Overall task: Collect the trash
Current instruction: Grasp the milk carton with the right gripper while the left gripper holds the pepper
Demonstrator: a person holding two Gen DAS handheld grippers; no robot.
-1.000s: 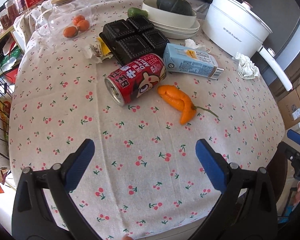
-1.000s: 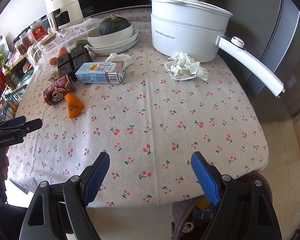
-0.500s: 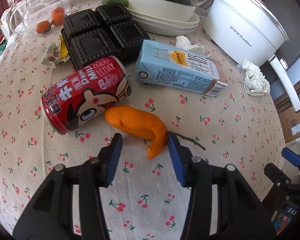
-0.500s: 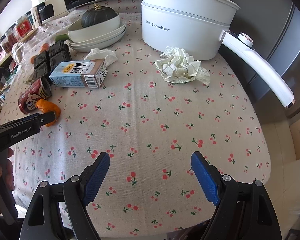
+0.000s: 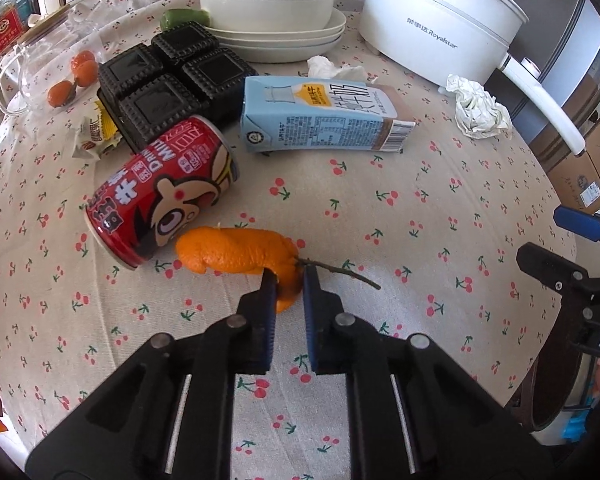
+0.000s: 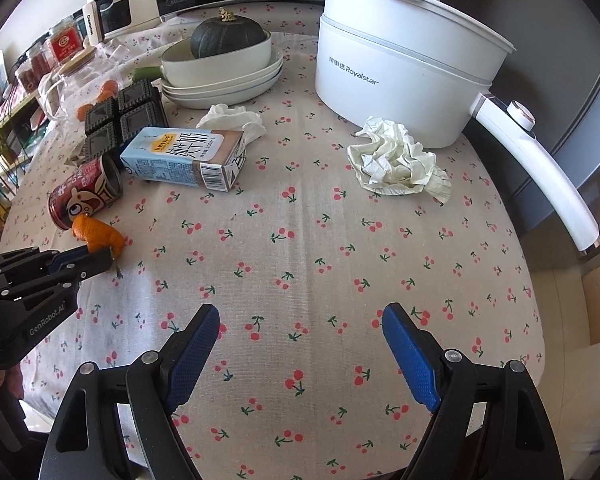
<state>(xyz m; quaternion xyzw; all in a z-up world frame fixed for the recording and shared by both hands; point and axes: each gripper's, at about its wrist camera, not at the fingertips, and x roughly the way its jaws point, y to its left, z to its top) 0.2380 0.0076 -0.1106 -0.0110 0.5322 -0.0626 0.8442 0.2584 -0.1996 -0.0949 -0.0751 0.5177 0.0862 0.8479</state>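
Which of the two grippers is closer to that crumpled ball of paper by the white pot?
Right. The right gripper hangs open over bare cloth below the crumpled paper. The left gripper is farther, shut on the orange peel beside the red can.

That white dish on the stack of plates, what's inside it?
A dark green squash sits inside the white dish, its stem sticking up. Its lower half is hidden by the dish wall, so anything beneath it cannot be seen.

The left tool (image 5: 287,285) has just closed, pinching the orange peel (image 5: 236,255) beside the red can (image 5: 162,192).
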